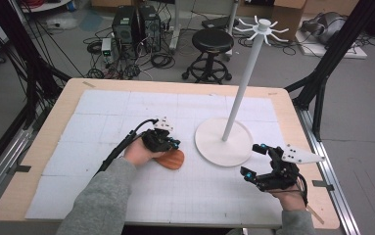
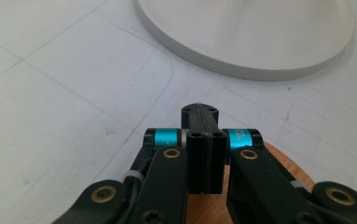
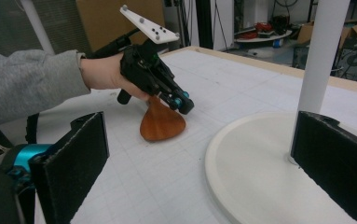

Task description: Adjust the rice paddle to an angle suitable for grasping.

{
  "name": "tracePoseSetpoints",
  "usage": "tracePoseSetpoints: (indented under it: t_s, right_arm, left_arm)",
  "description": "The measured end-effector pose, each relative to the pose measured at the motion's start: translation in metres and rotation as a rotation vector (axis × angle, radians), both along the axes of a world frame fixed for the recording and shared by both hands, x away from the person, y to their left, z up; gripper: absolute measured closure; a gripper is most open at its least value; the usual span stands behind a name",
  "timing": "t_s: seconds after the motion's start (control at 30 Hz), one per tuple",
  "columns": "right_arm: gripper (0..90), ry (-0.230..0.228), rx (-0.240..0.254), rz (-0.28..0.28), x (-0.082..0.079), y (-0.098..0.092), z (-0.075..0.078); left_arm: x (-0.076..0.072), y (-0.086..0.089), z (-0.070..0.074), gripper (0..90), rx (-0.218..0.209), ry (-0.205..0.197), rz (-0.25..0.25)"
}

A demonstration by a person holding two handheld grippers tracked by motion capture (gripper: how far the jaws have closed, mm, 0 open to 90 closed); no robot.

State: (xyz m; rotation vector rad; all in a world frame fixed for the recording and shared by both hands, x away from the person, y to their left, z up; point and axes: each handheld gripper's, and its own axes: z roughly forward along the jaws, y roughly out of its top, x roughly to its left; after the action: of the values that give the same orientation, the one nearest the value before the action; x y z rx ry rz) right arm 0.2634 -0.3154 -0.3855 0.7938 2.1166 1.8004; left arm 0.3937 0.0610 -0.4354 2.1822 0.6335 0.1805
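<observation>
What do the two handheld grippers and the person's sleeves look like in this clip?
Both the left gripper and the right gripper are black linkages with teal cylinders at the jaw joints and brass-coloured pivot screws. A pale three-cornered plate with dark dots tops each. A black cable trails from the left one. Sleeves are grey knit.

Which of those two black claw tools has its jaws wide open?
The right gripper, beside the round white stand base, gapes open. The left gripper is closed, over the brown wooden paddle.
</observation>
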Motion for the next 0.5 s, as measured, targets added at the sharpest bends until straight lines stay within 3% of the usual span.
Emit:
tracePoseSetpoints:
  t_s: [0.1, 0.2, 0.27, 0.5]
  right_arm:
    - [2.9, -0.001, 0.011, 0.002, -0.0016, -0.0006, 0.0007]
    - [2.9, -0.009, 0.010, 0.008, -0.0020, 0.0001, 0.0007]
    - [2.9, -0.004, 0.007, 0.008, -0.0021, 0.0007, 0.0005]
    - [2.9, -0.002, 0.003, 0.006, -0.0022, 0.0001, -0.0010]
  left_arm:
    - [0.0013, -0.0069, -0.0082, 89.6, 0.023, 0.013, 0.010]
    - [0.0043, -0.0047, -0.0086, 89.6, 0.006, 0.037, 0.007]
    - [0.0036, -0.0048, -0.0086, 89.7, 0.007, 0.033, 0.006]
    - [-0.0033, -0.0016, -0.0048, 89.8, 0.044, 0.052, -0.030]
